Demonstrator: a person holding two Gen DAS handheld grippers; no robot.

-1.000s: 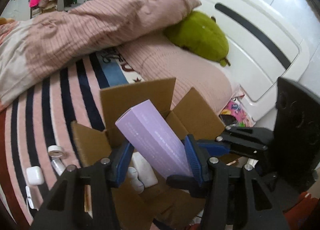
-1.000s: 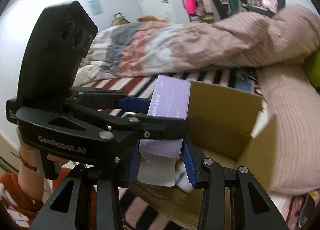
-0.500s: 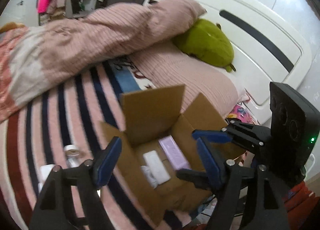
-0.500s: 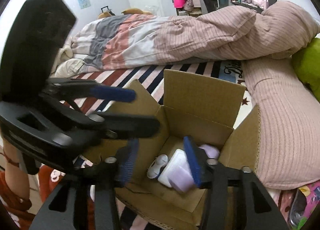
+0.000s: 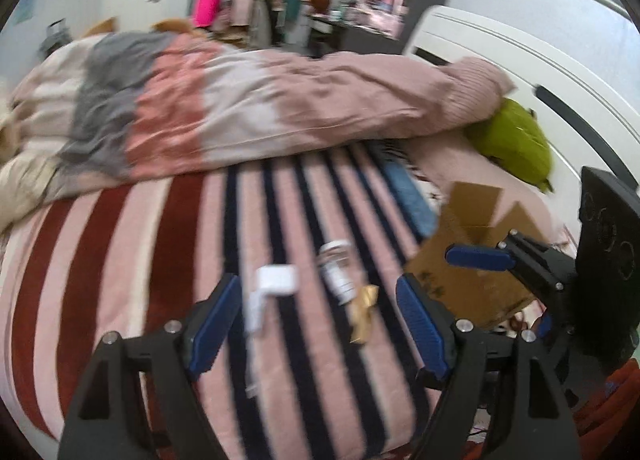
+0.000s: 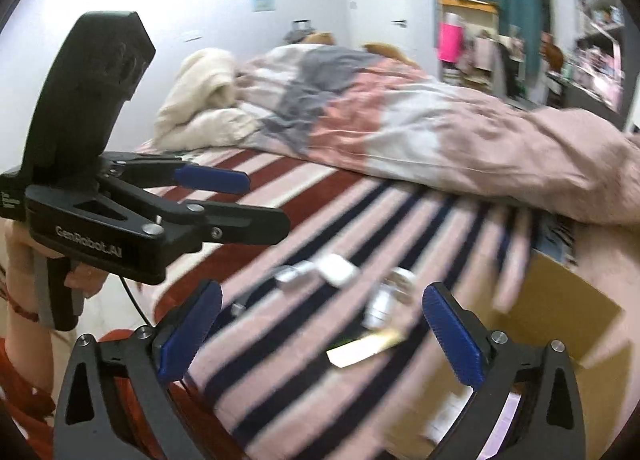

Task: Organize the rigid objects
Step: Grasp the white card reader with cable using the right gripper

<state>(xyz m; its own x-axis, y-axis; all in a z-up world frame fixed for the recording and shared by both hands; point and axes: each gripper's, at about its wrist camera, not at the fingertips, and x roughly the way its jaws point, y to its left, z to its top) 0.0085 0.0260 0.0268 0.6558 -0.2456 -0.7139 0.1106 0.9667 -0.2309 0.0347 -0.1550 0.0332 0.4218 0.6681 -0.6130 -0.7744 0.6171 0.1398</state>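
My left gripper (image 5: 318, 318) is open and empty above the striped bed. Ahead of it lie a white charger case (image 5: 277, 280), a white cable (image 5: 255, 312), a small clear jar (image 5: 336, 266) and a gold wrapper (image 5: 363, 312). The open cardboard box (image 5: 464, 256) stands to the right of them. My right gripper (image 6: 320, 334) is open and empty too. In its view the white case (image 6: 338, 269), the jar (image 6: 386, 300) and the gold wrapper (image 6: 364, 348) lie between its fingers, and the box (image 6: 560, 324) is at the lower right. The left gripper (image 6: 224, 200) shows at the left there.
A pink and grey duvet (image 5: 240, 108) is bunched across the far side of the bed. A green plush (image 5: 516, 140) lies by the white headboard (image 5: 540, 72). The bed's near edge runs just below the grippers. Shelves and furniture stand at the back.
The purple box left my left gripper and lies in the cardboard box. Both grippers opened, then swung left, away from the box, toward the small items on the striped sheet.
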